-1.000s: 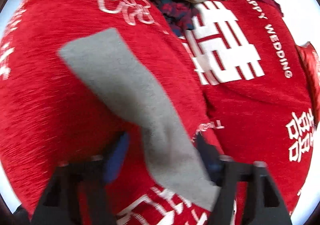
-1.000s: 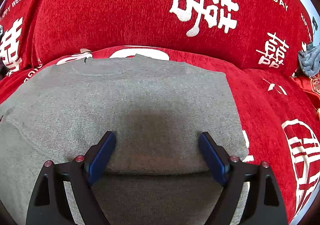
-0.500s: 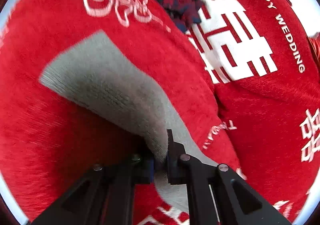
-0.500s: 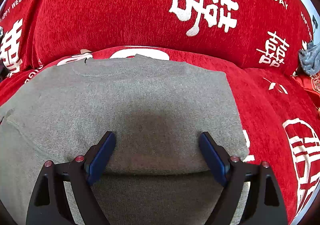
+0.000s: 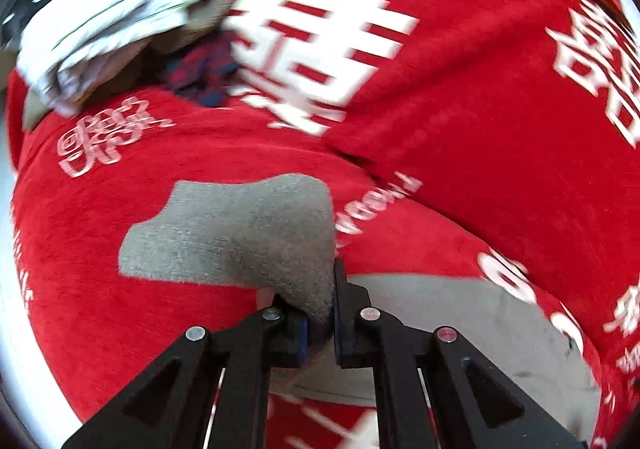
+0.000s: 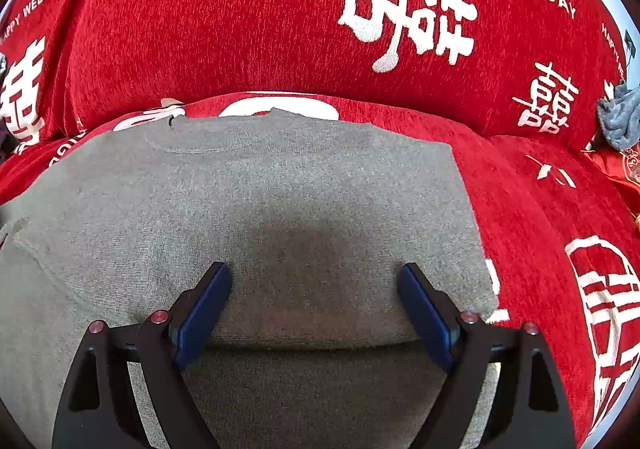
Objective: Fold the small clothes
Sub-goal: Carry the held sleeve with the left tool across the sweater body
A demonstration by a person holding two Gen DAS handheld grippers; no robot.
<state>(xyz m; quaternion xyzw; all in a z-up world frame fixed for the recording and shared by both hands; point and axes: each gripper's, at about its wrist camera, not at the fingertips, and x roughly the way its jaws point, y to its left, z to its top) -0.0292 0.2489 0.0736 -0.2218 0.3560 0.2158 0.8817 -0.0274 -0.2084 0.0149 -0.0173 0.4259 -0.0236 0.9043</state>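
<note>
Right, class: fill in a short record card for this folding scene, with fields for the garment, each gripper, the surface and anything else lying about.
garment: grey sweater, body lying flat, neckline away from the right camera
sleeve: grey sleeve lifted off the cover
left gripper: shut on the sleeve
right gripper: open, jaws wide, over the sweater's body
surface: red cover with white characters and "HAPPY WEDDING" lettering
other items: pile of clothes seen by the left camera; blue-grey cloth at the right edge

A home: sofa under a red wedding-print cover (image 6: 248, 29), heaped laundry (image 5: 132, 9) at its end.
</note>
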